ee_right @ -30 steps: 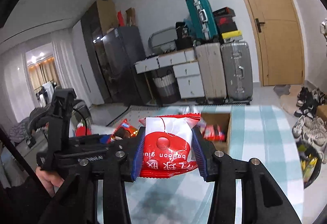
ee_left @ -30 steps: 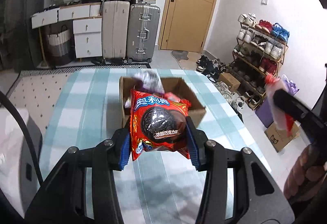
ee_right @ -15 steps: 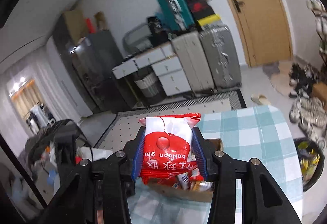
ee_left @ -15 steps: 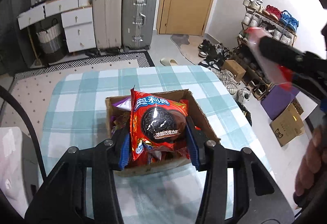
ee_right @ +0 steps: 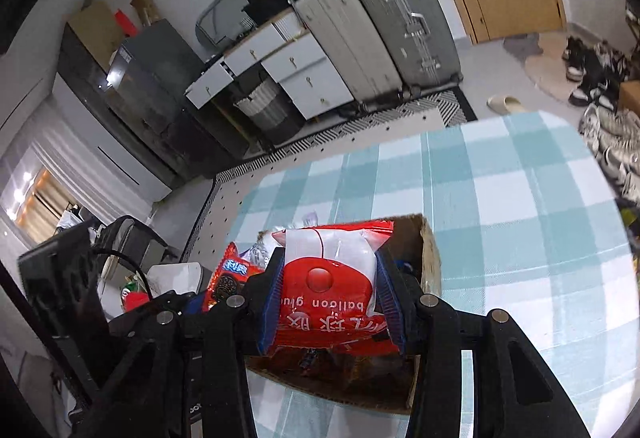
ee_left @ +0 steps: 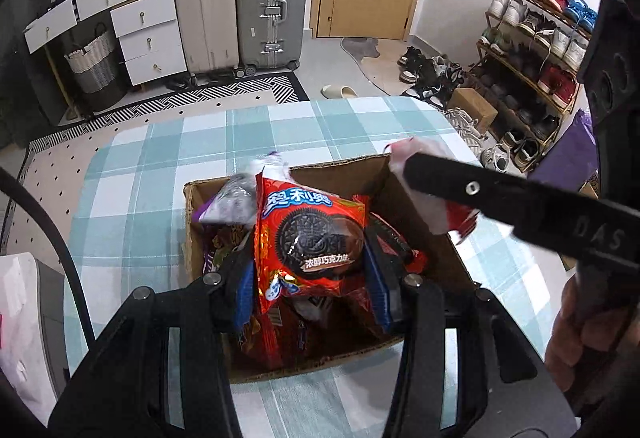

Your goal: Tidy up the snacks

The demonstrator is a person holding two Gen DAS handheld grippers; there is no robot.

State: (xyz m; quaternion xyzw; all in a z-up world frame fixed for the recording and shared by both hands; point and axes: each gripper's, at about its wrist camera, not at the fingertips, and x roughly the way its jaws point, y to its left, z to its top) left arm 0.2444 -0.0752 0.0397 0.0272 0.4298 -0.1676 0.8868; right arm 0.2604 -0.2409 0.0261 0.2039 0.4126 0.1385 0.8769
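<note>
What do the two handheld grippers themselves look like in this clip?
Both the left gripper and right gripper are matte black plastic, with angular cut-out linkage arms, silver pivot screws and ribbed blue pads lining the jaws. The right one's body carries embossed lettering; a black cable loops beside the left one.

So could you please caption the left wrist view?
Left gripper holding an Oreo packet over the cardboard box.

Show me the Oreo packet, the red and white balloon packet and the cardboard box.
Oreo packet (ee_left: 316,238), left wrist view, on the printed cookie.
Balloon packet (ee_right: 326,288), right wrist view, on its red front.
Cardboard box (ee_left: 452,262), left wrist view, on the right inner wall.
</note>
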